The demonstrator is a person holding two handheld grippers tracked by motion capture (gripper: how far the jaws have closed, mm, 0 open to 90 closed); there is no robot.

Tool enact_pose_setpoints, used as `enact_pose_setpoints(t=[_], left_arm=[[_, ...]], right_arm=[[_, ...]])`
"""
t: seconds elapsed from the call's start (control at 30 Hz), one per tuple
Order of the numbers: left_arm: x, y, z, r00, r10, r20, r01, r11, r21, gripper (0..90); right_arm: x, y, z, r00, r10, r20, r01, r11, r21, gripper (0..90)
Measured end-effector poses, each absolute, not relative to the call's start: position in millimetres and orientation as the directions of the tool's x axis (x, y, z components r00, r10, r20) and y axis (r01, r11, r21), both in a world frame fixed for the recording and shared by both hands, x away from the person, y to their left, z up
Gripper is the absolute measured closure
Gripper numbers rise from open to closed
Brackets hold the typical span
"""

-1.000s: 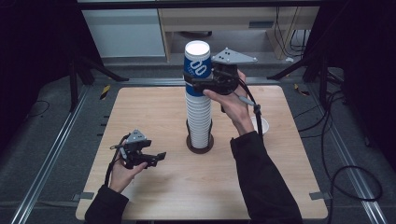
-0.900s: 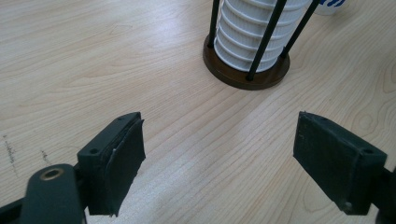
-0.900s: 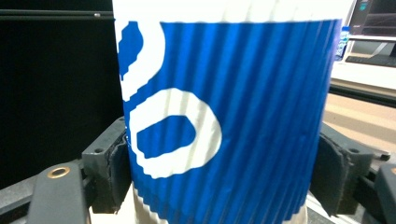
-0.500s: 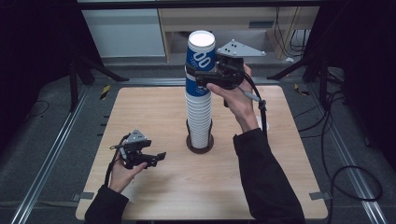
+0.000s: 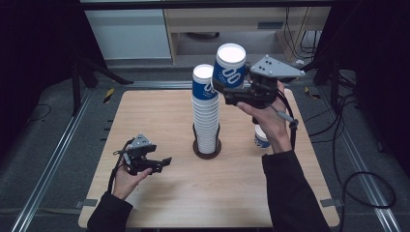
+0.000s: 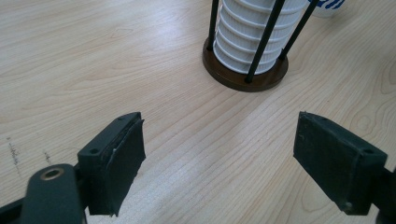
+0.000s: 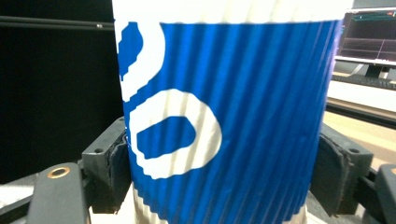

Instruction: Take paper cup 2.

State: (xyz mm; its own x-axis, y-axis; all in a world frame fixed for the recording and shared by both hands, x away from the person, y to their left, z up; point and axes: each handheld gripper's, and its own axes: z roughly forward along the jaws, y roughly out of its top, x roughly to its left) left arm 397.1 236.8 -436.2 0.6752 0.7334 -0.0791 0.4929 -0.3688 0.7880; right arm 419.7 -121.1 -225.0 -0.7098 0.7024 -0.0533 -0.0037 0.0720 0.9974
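Note:
A tall stack of blue-and-white ribbed paper cups point(image 5: 206, 113) stands upside down in a round brown holder with black rods point(image 6: 244, 72) at the table's middle. My right gripper point(image 5: 227, 87) is shut on one blue cup point(image 5: 229, 66) point(image 7: 224, 116), held in the air just right of the stack's top; both pads press its sides. My left gripper point(image 5: 162, 163) point(image 6: 219, 158) rests open low over the wood at the front left, nothing between its jaws. Another blue cup point(image 5: 261, 137) stands on the table behind the right hand.
The wooden table point(image 5: 145, 116) sits in a metal frame with rails at both sides. Cables trail on the floor at the right point(image 5: 358, 183). White cabinets point(image 5: 130, 34) stand beyond the far edge.
My right gripper has lifted the top cup off the stack and carried it right, clear of the stack. The left gripper has stayed put.

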Motion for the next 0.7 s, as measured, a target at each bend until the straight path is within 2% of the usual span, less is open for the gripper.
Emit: enact_pose_setpoints(t=[0.27, 0.7], left_arm=[[395.9, 235.1, -435.5, 0.68, 0.729, -0.074, 0.489, -0.375, 0.788, 15.9], [393.9, 232.2, -434.4, 0.693, 0.718, -0.068, 0.478, -0.386, 0.789, 15.8]], right_arm=[[405.3, -148.7, -252.0, -0.709, 0.704, -0.033, 0.027, 0.074, 0.997, 20.4], [394.9, -169.3, -298.9, -0.719, 0.695, -0.004, 0.1, 0.11, 0.989, 20.4]])
